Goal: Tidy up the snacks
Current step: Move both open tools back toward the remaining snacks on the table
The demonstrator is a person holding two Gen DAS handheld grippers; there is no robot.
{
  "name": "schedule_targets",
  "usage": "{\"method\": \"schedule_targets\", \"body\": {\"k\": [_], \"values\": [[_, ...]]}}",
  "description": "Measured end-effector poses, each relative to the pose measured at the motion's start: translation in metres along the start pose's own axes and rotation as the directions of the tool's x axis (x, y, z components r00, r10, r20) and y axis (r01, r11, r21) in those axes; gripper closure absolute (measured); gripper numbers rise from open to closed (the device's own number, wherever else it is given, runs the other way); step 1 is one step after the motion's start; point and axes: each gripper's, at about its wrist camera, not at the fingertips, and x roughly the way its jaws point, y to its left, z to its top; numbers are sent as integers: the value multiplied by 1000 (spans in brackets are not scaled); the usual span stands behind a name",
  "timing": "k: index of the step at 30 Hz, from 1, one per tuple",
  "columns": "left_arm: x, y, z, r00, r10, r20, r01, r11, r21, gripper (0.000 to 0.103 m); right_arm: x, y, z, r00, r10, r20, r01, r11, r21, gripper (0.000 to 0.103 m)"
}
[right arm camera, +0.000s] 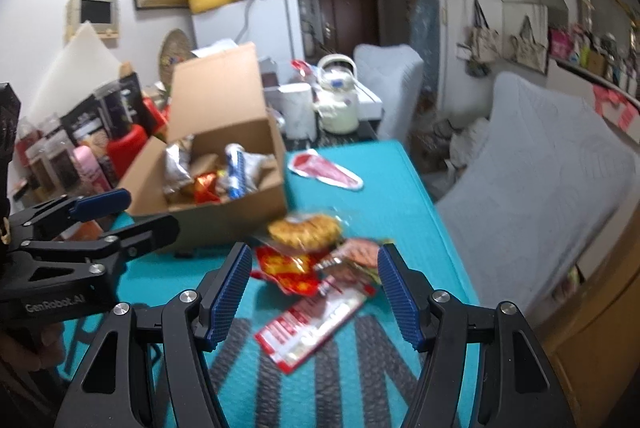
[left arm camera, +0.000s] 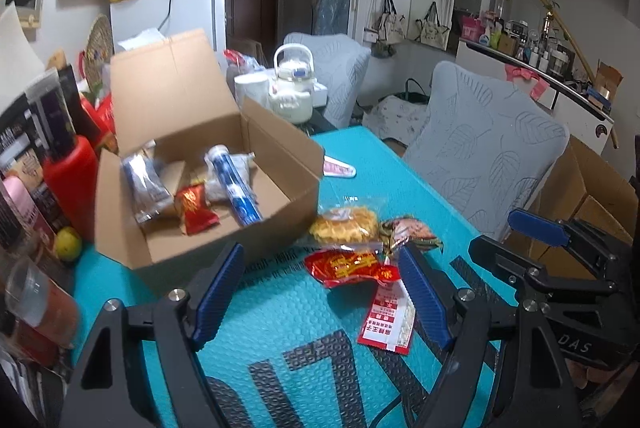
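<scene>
An open cardboard box (left arm camera: 280,152) (right arm camera: 256,198) on the teal table mat holds several snack packs, among them a blue-and-white tube (left arm camera: 234,184) and a red pack (left arm camera: 196,210). In front of it lie a yellow noodle pack (left arm camera: 346,226) (right arm camera: 306,230), a red snack bag (left arm camera: 352,268) (right arm camera: 286,268), a brownish pack (left arm camera: 412,232) (right arm camera: 352,258) and a flat red-white sachet (left arm camera: 386,324) (right arm camera: 310,328). My left gripper (left arm camera: 322,292) is open and empty above the red bag. My right gripper (right arm camera: 314,298) is open and empty above the sachet; it also shows in the left wrist view (left arm camera: 516,232).
Bottles, jars and a red container (left arm camera: 70,176) crowd the table's left side. A white kettle (left arm camera: 292,88) and a mug stand behind the box. A pink-white pack (left arm camera: 338,168) lies right of the box. Two grey-covered chairs (left arm camera: 480,156) stand at the table's right edge.
</scene>
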Motion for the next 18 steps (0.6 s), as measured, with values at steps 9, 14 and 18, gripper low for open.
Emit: {"method": "schedule_targets", "body": {"k": [9,14,18], "values": [[46,-3,-13,994,-44,-101,41,998,-38,24,34,-25,-22,996,-24,-83,28,999,39,37],[75,-9,-13,984,-73,-161,66,997,-48,24,53,-37,-31,991,-17,-131,25,998,62,37],[102,-12,-11,976,-58,-211,47,997,-55,24,66,-47,-33,987,-22,-162,34,997,71,37]]}}
